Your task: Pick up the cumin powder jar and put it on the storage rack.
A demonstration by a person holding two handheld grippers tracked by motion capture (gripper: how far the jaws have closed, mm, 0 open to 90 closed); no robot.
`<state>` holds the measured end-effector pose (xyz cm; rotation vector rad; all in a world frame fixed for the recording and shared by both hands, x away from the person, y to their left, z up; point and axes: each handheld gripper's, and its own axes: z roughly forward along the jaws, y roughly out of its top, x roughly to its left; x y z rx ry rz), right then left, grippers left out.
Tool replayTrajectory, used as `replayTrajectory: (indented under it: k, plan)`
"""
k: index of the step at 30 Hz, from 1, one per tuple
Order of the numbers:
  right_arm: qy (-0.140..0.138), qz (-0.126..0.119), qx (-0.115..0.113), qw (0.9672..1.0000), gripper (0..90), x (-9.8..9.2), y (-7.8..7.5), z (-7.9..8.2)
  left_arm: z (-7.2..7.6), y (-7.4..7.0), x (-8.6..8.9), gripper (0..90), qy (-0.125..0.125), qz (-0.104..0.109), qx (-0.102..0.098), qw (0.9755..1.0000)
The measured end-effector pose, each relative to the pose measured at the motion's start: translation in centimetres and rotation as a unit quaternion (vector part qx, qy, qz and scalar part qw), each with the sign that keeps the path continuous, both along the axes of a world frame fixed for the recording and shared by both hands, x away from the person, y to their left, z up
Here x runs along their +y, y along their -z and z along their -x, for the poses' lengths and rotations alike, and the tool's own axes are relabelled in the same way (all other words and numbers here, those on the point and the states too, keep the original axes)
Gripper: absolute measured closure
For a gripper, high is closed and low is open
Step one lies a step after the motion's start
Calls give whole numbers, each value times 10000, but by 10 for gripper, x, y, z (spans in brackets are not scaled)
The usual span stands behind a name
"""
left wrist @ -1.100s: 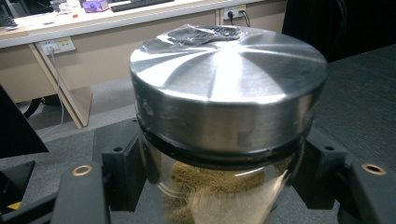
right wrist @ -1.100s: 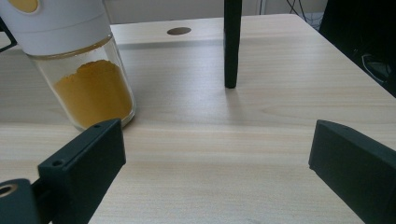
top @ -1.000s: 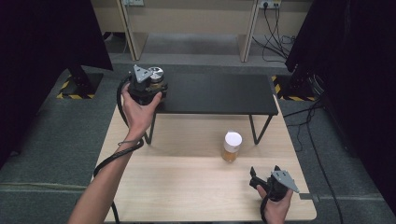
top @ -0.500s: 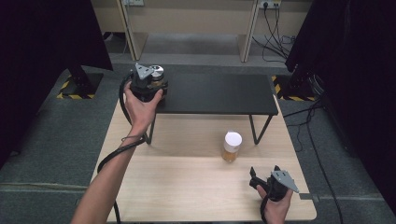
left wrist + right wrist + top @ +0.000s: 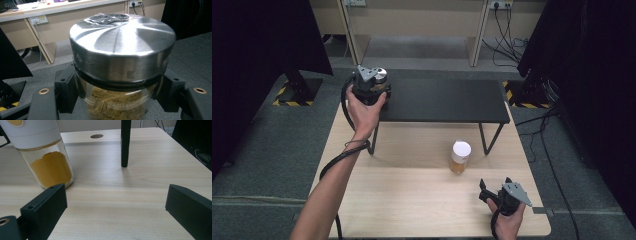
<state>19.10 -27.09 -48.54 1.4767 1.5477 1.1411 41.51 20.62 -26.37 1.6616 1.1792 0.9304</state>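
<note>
Steel-lidded glass jar (image 5: 117,75) gripped in left tool (image 5: 371,86) at black shelf's (image 5: 447,102) left end, right tool (image 5: 497,192) open, empty, near white-capped spice jar (image 5: 460,156) on counter (image 5: 412,185)

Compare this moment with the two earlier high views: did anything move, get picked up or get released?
Nothing visibly changed. The left claw stays shut on the steel-lidded glass jar at the black shelf's left end; the right claw stays open on the wooden table, short of the white-capped spice jar.
</note>
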Motion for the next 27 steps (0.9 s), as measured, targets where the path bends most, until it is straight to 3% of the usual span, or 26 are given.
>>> replayTrajectory:
  k: [11, 19, 22, 27]
  plan:
    - [-13, 15, -4, 10000, 38, 1, 0, 0, -12, 2, -9, 299, -82, -60, 11, 9999]
    - [-22, 20, 2, 10000, 38, 0, 0, 0, -14, 8, -9, 298, -71, 147, -9, 9999]
    - [-25, 26, 2, 10000, 38, 1, 0, 0, -15, 13, -1, 297, -64, 444, 10, 9990]
    - [-30, 42, -4, 10000, 38, 1, 0, 0, -14, 16, 2, 298, -8, 511, -36, 9987]
